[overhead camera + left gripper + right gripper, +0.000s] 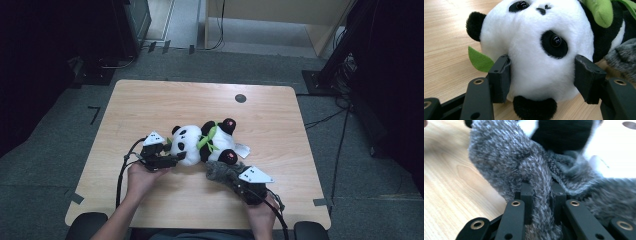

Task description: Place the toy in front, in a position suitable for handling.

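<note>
**Panda held at the head, grey knit pinched at its feet**

Near the middle of the wooden table (150, 100), lying on its side: a stuffed panda (202, 142), head toward the left, red-soled feet toward the right, a green leaf collar at the neck. Just beside the near foot, a piece of fuzzy grey knit fabric (223, 171), perhaps a small hat or sock; hard to tell which.

Left gripper (541, 75): jaws spread wide on either side of the panda's white head, one pad against the cheek on the left of that view, the other at the far cheek, no clear squeeze into the plush. More a bracing hold than a firm clamp, by the look of it.

Right gripper (541, 192): jaws pressed together on a fold of the grey fabric, the fold standing up between the two pads, the rest of the cloth bunched beyond, against the panda's black leg.

Step in hand, judging from this: steadying the toy with one side while bringing the knit piece to it with the other, likely to dress or cover it. Next move probably calls for keeping the head still, lifting the pinched edge, and drawing it over the toy without letting the fold slip.

Both forearms in from the near edge, left hand (140, 177) low and angled inward toward the head, right hand (262, 207) farther back, pointing forward and left.
</note>
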`<state>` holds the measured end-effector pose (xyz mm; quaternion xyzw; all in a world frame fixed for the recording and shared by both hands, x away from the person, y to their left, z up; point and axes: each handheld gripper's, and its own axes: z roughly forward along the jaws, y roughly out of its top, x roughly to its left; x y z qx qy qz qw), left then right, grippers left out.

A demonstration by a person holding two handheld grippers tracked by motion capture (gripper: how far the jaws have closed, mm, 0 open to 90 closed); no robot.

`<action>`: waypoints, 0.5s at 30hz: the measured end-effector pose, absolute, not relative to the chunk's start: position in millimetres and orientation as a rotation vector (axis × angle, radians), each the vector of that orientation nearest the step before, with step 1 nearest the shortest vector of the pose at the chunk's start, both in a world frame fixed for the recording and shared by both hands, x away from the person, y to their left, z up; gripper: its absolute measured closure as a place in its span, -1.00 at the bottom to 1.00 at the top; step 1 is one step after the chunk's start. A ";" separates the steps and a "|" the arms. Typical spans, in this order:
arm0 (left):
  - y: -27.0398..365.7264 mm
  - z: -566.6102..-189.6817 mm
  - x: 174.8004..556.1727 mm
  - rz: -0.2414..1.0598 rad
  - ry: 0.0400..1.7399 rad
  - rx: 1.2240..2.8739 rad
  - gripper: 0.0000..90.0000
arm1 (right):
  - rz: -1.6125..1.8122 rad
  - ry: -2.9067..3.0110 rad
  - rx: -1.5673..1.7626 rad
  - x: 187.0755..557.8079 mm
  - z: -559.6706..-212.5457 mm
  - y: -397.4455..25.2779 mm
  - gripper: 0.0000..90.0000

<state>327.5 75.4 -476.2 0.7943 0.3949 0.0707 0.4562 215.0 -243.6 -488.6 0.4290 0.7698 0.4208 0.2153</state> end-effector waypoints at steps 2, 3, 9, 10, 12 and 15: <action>75.3 -476.1 327.5 0.175 0.974 1.960 -0.18 | 1.165 2.118 1.211 214.5 -487.3 -249.9 0.75; 75.2 -476.0 327.4 0.175 0.974 1.960 -0.18 | 1.169 2.110 1.219 213.9 -486.5 -252.9 0.75; 75.5 -476.0 327.5 0.171 0.979 1.958 -0.18 | 1.360 2.094 1.143 205.3 -475.0 -253.0 0.76; 75.3 -476.0 327.3 0.171 0.980 1.958 -0.18 | 1.386 2.096 1.133 204.9 -472.4 -250.9 0.76; 75.2 -476.0 327.3 0.177 0.975 1.961 -0.18 | 1.404 2.106 1.101 204.8 -467.2 -244.6 0.76; 75.0 -476.0 327.1 0.177 0.975 1.963 -0.18 | 1.397 2.126 1.054 206.6 -457.8 -232.0 0.76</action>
